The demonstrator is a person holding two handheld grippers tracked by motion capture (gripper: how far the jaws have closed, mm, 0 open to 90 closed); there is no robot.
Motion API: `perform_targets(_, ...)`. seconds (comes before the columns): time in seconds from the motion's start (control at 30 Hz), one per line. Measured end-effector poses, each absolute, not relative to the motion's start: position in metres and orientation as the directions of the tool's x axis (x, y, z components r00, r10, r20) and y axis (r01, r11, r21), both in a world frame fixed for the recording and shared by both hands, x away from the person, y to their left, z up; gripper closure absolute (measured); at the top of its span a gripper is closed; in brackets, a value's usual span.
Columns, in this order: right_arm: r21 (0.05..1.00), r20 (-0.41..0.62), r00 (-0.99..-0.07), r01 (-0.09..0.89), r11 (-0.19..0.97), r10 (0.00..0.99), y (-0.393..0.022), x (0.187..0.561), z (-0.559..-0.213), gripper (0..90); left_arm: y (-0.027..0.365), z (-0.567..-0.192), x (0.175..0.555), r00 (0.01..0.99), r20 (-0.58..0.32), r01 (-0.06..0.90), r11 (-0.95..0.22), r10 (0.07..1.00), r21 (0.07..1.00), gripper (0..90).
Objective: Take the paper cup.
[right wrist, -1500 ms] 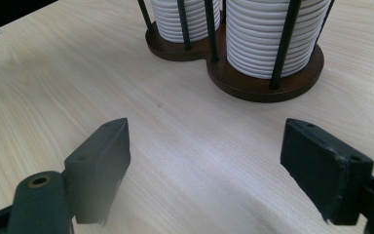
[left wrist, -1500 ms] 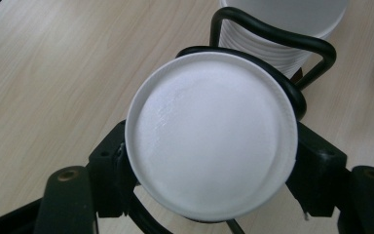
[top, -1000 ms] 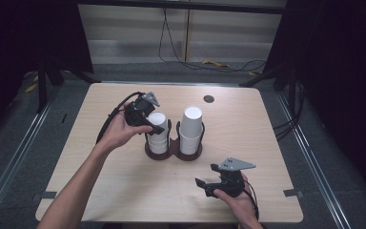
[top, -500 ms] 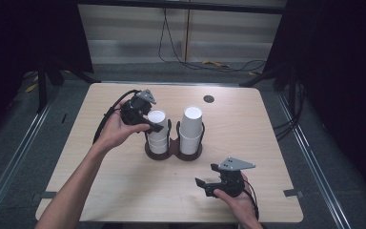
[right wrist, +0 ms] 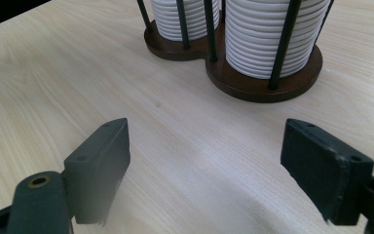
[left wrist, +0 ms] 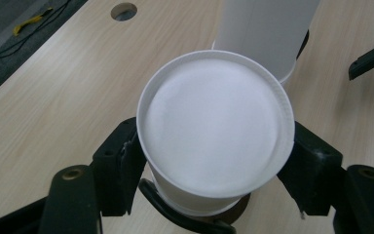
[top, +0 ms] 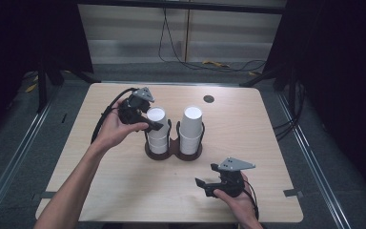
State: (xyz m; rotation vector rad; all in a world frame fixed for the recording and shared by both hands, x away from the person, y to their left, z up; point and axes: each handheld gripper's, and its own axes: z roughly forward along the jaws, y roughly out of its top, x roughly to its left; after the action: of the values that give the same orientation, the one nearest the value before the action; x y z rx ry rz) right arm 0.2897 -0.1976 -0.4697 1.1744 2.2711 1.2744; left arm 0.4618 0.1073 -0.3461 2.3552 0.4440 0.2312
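Note:
Two stacks of upside-down white paper cups stand in a brown holder [top: 174, 153] with black rods at mid-table. My left gripper [top: 156, 124] reaches in from the left and is shut on the top cup [top: 156, 114] of the left stack [top: 157, 140]. In the left gripper view its pads press both sides of that cup [left wrist: 214, 126], just below the rim. The right stack [top: 191, 126] stands untouched. My right gripper [top: 208, 185] rests low near the table's front right, open and holding nothing. In the right gripper view my right gripper [right wrist: 209, 161] faces the holder [right wrist: 258, 85].
A round cable hole [top: 208, 98] lies in the tabletop behind the right stack. Bare wood lies between the holder and the right gripper. Cables run across the floor beyond the table's far edge, and dark curtains stand at both sides.
The left hand has shifted slightly at the left stack, still clamped on the top cup. The right hand and its gripper have stayed where they were.

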Motion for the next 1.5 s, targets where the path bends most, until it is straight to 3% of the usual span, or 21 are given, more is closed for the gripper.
perform_targets(1.1, 0.812, 0.136, -0.630, 0.514, 0.278, 0.765, -0.197, 0.290, -0.470, 18.0, 0.122, -0.325, 0.456, 0.920, 0.023, 0.244, -0.616, 0.392, 0.749, 32.4)
perform_targets(1.5, 0.813, 0.136, -0.634, 0.510, 0.280, 0.761, -0.197, 0.290, -0.471, 17.8, 0.137, -0.319, 0.446, 0.921, -0.006, 0.235, -0.542, 0.390, 0.807, 32.4)
